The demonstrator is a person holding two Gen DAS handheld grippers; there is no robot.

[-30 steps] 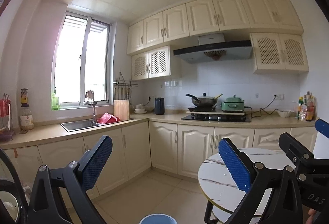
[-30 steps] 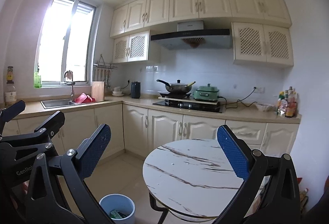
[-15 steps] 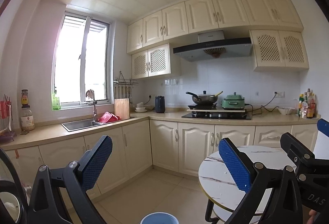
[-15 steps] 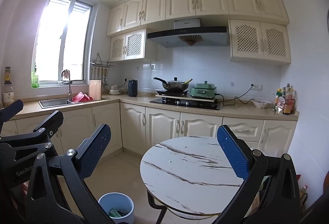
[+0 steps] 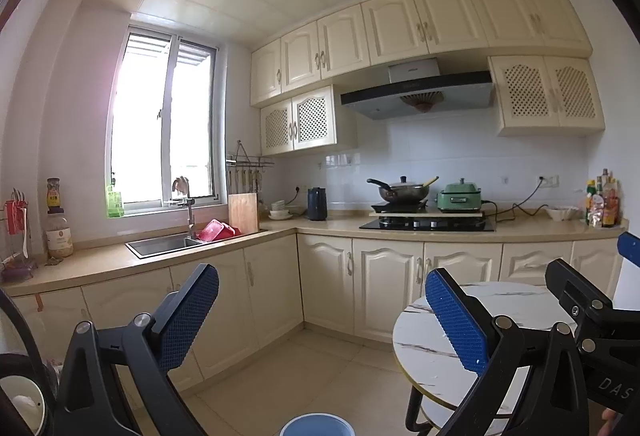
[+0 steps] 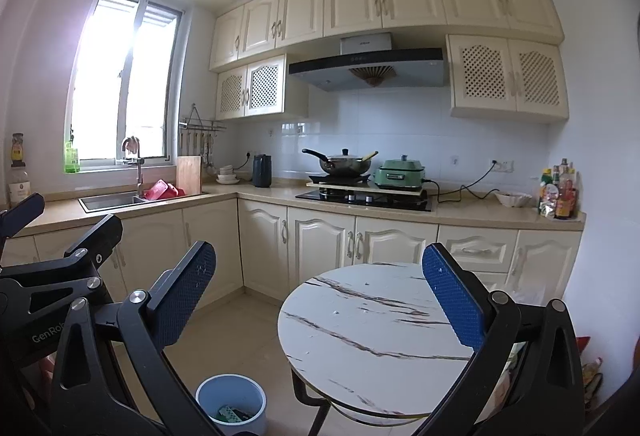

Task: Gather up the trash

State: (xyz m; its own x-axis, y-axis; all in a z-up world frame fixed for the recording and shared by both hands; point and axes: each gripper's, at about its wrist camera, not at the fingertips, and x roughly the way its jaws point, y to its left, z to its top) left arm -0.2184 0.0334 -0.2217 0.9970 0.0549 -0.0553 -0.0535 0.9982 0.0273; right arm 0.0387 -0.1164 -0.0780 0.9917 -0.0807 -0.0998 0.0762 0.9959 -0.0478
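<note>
Facing the kitchen: counter [image 6: 256, 196] along the far wall, round marble table [image 6: 372, 332] near right, blue bin [image 6: 232, 402] on the floor just left of the table base, scraps already inside. Both grippers raised, well above everything; left gripper [image 5: 322, 320] spread, empty; right gripper [image 6: 320, 300] spread, empty. Tabletop shows only a few specks, no clear trash item. Judgement: search step. Lower the view, scan floor and table edge before committing to 1 target.

The right gripper [image 6: 320, 300] is held wide open above a marble table [image 6: 360, 336]; a blue bin [image 6: 231, 402] is seen below-left.
</note>
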